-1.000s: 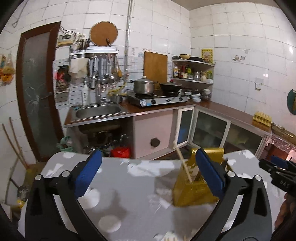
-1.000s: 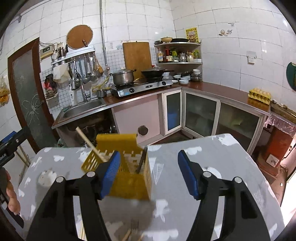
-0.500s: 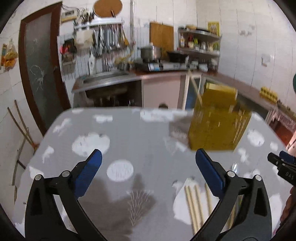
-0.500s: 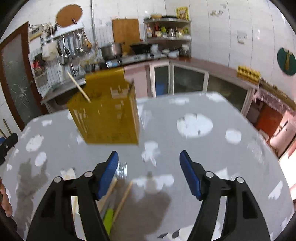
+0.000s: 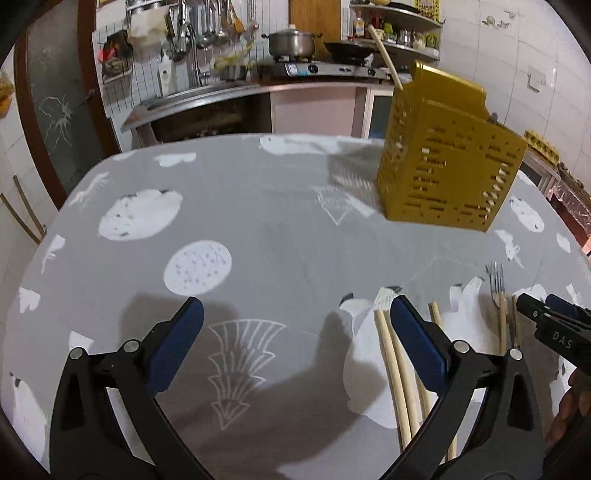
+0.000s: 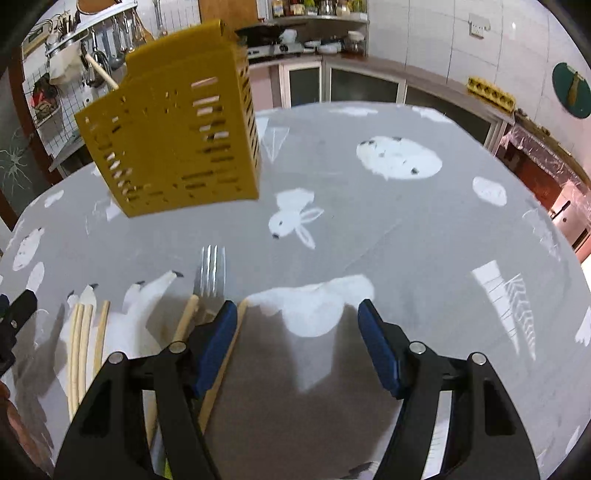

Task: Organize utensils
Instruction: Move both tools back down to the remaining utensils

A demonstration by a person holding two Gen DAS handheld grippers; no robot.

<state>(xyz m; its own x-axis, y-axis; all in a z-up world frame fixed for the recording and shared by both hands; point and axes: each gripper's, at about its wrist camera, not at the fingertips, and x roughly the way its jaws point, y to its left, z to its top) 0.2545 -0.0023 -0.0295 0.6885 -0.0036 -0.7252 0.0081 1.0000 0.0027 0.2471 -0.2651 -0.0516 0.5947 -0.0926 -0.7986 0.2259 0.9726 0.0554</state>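
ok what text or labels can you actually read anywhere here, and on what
"DAS": white letters on the black body of the right gripper, cut off at the left wrist view's edge, so possibly part of a longer word.
Yellow poster above the shelf: print too blurred to read.
Bottle labels on the shelf: too small to read.
Nothing readable on the yellow utensil holder.
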